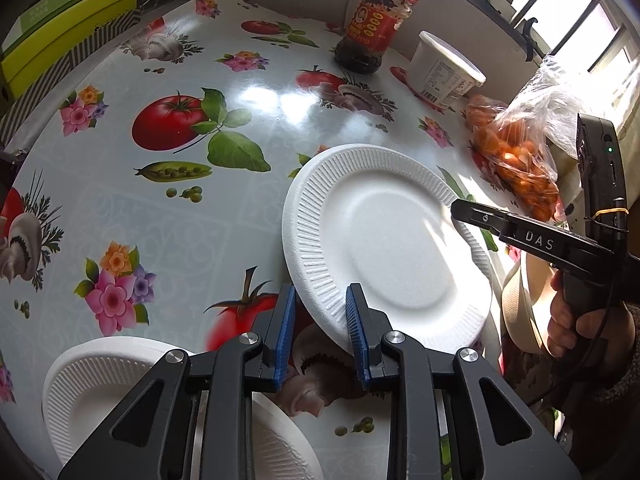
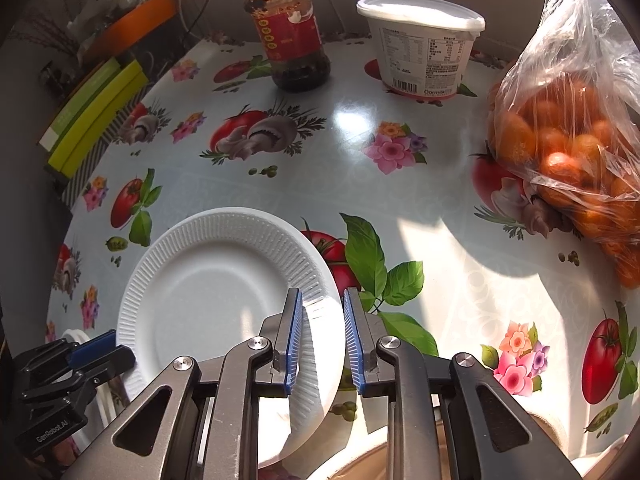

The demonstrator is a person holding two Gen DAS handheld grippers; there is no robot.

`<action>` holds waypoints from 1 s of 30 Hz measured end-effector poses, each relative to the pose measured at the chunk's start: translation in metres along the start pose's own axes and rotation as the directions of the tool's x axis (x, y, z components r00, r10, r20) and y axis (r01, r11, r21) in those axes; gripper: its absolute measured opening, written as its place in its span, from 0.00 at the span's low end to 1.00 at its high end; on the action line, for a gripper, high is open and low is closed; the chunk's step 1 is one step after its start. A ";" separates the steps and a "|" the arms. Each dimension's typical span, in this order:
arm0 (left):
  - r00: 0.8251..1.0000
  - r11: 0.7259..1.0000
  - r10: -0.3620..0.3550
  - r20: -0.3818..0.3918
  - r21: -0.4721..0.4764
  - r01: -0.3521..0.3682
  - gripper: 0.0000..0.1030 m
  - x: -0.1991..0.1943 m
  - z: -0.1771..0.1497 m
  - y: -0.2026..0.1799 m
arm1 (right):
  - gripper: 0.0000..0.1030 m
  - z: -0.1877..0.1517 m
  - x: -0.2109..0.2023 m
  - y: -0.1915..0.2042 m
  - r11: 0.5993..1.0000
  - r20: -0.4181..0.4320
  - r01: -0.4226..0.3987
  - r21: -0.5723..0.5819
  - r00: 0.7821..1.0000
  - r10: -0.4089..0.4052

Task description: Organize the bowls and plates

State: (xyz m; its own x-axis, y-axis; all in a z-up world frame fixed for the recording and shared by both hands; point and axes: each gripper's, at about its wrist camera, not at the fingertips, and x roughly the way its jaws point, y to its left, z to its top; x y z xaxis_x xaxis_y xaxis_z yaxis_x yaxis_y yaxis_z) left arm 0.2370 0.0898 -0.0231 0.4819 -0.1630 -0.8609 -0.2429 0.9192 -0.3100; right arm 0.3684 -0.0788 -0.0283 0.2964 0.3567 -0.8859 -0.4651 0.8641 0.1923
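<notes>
A white foam plate [image 1: 380, 248] hangs tilted above the flowered table [image 1: 256, 128], held from two sides. My left gripper [image 1: 320, 294] has its blue pads on either side of the plate's near rim and grips it. From the right, my right gripper [image 1: 460, 208] reaches the plate's opposite rim, with a person's hand [image 1: 568, 320] on its handle. In the right wrist view the plate [image 2: 216, 280] lies left of centre and my right gripper [image 2: 320, 296] is shut on its rim. My left gripper [image 2: 96, 346] shows there at the lower left. A second white plate [image 1: 92, 376] lies below my left gripper.
At the back stand a jar of dark sauce [image 2: 290, 32] and a white lidded tub [image 2: 420, 44]. A plastic bag of oranges [image 2: 568, 140] sits at the right. Yellow-green boxes [image 1: 68, 32] line the left edge. A beige round thing [image 1: 516, 304], perhaps a bowl, lies near the hand.
</notes>
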 end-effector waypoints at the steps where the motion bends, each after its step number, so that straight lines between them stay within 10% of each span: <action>1: 1.000 1.000 0.000 0.002 0.001 0.000 0.26 0.000 0.000 0.000 | 0.20 0.000 0.000 0.000 1.000 0.001 0.000 0.000 1.000 0.000; 30: 0.997 1.000 0.004 0.079 0.000 -0.004 0.26 -0.037 -0.007 0.010 | 0.18 -0.005 -0.026 0.025 1.000 0.057 -0.018 -0.019 0.998 0.019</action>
State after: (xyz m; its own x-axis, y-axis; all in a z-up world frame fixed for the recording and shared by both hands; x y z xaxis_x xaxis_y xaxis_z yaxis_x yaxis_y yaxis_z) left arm 0.2106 0.1027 0.0023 0.5463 -0.1307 -0.8273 -0.2444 0.9199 -0.3068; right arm 0.3449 -0.0684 -0.0029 0.3342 0.3930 -0.8566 -0.4859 0.8507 0.2007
